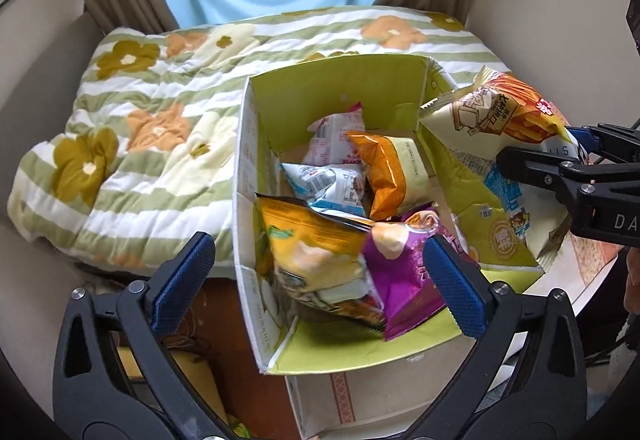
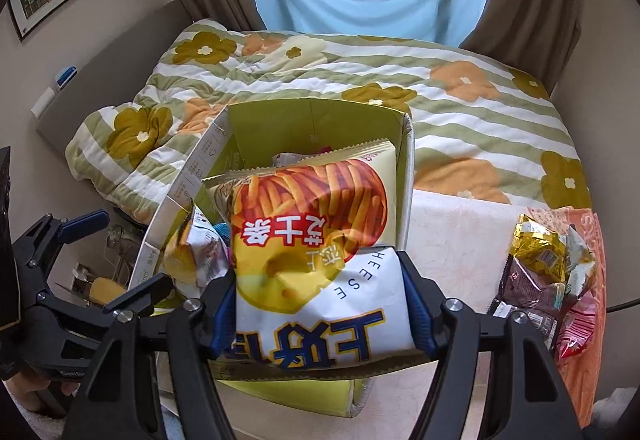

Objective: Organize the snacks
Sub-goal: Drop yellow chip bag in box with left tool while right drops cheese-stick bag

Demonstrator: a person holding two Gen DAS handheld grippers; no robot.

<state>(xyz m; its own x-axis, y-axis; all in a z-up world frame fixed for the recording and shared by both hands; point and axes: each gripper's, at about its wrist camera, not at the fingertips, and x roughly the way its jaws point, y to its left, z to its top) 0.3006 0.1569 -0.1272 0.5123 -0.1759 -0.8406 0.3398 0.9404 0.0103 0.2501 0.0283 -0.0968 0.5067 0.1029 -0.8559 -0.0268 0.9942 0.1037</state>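
A green cardboard box point(image 1: 256, 176) stands open on the table and holds several snack bags, among them a yellow bag point(image 1: 308, 240), a purple bag point(image 1: 404, 272) and an orange bag point(image 1: 380, 168). My right gripper point(image 2: 320, 304) is shut on a cheese-stick snack bag point(image 2: 316, 240) and holds it over the box point(image 2: 188, 176); it also shows in the left wrist view point(image 1: 500, 112). My left gripper point(image 1: 320, 272) is open and empty above the box's near edge. It shows at the left of the right wrist view point(image 2: 116, 256).
A pile of loose snack packets point(image 2: 548, 272) lies on the table point(image 2: 460, 240) to the right. A bed with a flowered quilt point(image 1: 140, 144) stands behind the box. Floor clutter point(image 1: 192, 360) sits below the table's left side.
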